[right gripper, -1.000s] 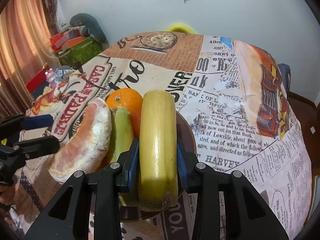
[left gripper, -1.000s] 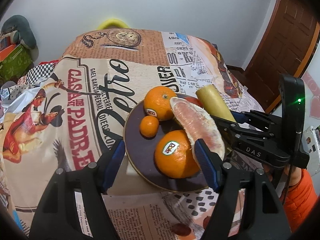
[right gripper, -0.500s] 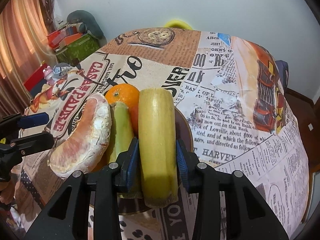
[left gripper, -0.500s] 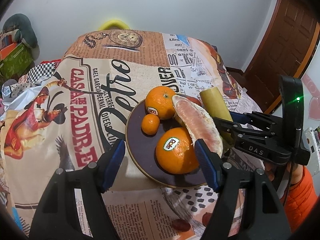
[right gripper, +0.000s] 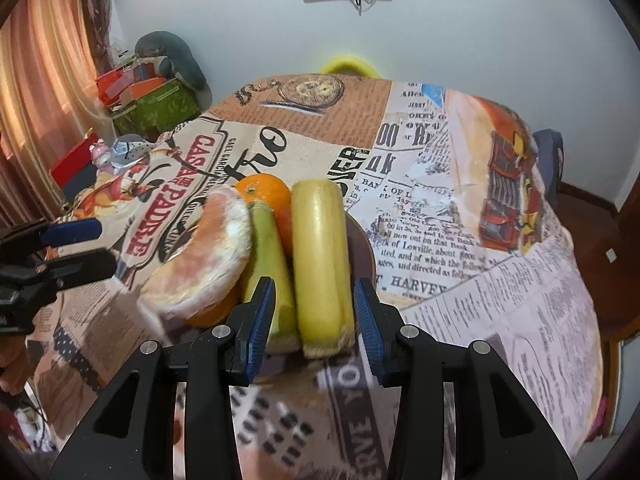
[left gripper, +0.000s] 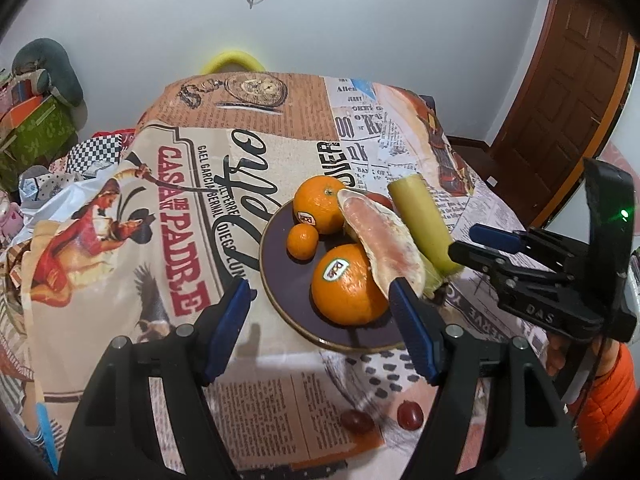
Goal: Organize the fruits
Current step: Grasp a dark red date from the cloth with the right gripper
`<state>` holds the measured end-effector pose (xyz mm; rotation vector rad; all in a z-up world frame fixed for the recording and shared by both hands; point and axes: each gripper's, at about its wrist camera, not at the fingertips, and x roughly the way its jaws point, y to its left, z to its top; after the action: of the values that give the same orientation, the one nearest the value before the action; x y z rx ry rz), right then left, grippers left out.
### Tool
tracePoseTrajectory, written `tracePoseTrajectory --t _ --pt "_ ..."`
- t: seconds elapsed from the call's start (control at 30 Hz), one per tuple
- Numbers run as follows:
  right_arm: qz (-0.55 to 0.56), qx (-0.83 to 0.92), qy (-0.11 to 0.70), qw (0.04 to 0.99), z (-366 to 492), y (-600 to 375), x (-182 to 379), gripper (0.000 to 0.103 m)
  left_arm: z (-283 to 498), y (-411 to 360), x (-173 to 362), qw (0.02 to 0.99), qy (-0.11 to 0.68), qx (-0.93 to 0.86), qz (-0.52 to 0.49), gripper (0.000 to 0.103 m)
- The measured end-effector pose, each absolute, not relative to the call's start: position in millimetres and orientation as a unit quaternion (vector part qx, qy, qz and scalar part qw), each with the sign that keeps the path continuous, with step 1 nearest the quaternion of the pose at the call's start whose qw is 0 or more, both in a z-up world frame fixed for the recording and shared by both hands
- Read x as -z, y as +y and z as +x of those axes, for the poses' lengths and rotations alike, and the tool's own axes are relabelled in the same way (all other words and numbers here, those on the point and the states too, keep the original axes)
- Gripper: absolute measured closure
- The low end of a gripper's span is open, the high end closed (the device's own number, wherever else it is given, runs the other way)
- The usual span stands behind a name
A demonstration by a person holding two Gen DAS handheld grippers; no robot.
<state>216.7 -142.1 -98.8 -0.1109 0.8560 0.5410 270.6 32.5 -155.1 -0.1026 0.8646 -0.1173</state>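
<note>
While a newsprint-patterned tablecloth (left gripper: 280,152) covers the table, the right gripper (right gripper: 314,316) stands parted around the plate's (left gripper: 276,264) sugarcane piece (right gripper: 320,264); the left gripper (left gripper: 320,320) gapes empty.

Plate (left gripper: 280,276), centre frame: two large oranges (left gripper: 347,286), one mandarin (left gripper: 303,241), one pomelo wedge (left gripper: 380,240), two cane pieces (right gripper: 320,264); below, two grapes (left gripper: 409,414).

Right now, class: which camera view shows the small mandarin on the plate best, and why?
The left wrist view. There the small mandarin sits in plain sight on the dark plate, between two larger oranges. In the right wrist view it cannot be seen: the pomelo wedge and yellow stalk fill the foreground.
</note>
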Motion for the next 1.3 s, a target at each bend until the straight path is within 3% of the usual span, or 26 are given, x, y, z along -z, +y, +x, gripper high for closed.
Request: tracePoseTrajectory --t 0.4,1.2,1.3 --pt "-0.055 -0.279 0.381 0.88 143.9 -130.0 80.0 0.058 217.2 21.0 140.1 0.909 0.411 0.063 -0.02 0.032" --pt "-0.051 -0.281 0.49 0.824 119.4 -94.9 152.2 0.058 179.4 39.5 212.9 0.882 0.471 0.03 -0.002 0.032" --pt "-0.056 -0.285 0.488 0.823 119.8 -93.5 152.1 0.072 181.2 39.4 222.1 0.875 0.482 0.04 -0.007 0.032"
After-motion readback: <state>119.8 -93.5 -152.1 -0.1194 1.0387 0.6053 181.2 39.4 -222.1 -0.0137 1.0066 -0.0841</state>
